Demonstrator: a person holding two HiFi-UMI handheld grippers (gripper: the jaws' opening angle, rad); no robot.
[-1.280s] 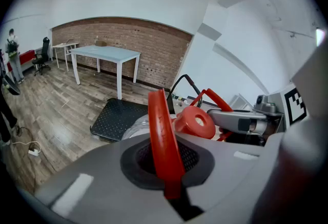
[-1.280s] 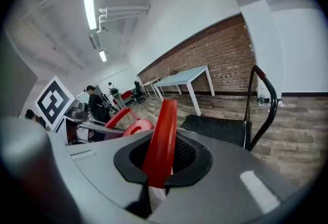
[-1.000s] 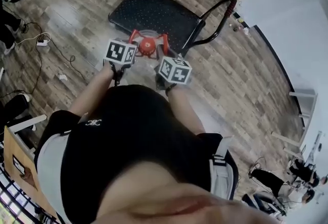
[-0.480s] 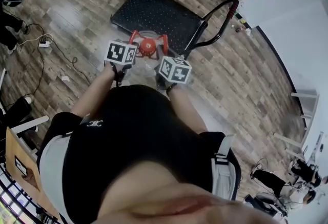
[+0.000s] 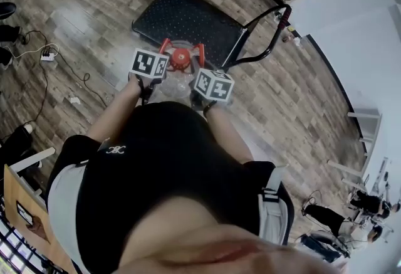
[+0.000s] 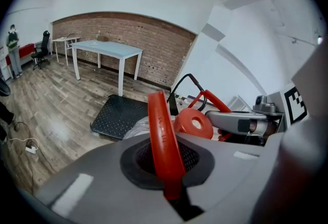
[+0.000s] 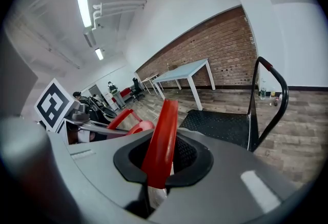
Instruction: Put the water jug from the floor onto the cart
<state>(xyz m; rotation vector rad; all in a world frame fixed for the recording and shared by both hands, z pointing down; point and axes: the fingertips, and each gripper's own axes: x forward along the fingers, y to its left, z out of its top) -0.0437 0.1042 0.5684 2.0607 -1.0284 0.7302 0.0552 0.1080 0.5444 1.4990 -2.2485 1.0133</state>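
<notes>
The clear water jug [image 5: 176, 81] with a red cap [image 5: 180, 57] hangs just short of the black cart's platform [image 5: 188, 19]. Its two red handles curve up on either side of the cap. My left gripper [image 5: 161, 57] is shut on the left handle [image 6: 163, 141], with the cap [image 6: 193, 124] just beyond. My right gripper [image 5: 200, 61] is shut on the right handle [image 7: 161, 141]. Each gripper view shows the other gripper across the cap. The jug's underside is hidden.
The cart's black push handle with a red grip [image 5: 276, 21] rises on the right side of the platform. A white table [image 6: 107, 51] stands behind the cart by the brick wall. A power strip and cable [image 5: 47, 56] lie on the wood floor at left. People stand at the room's edges.
Both grippers and the jug have shifted slightly toward the cart. Each gripper keeps its hold on its handle.
</notes>
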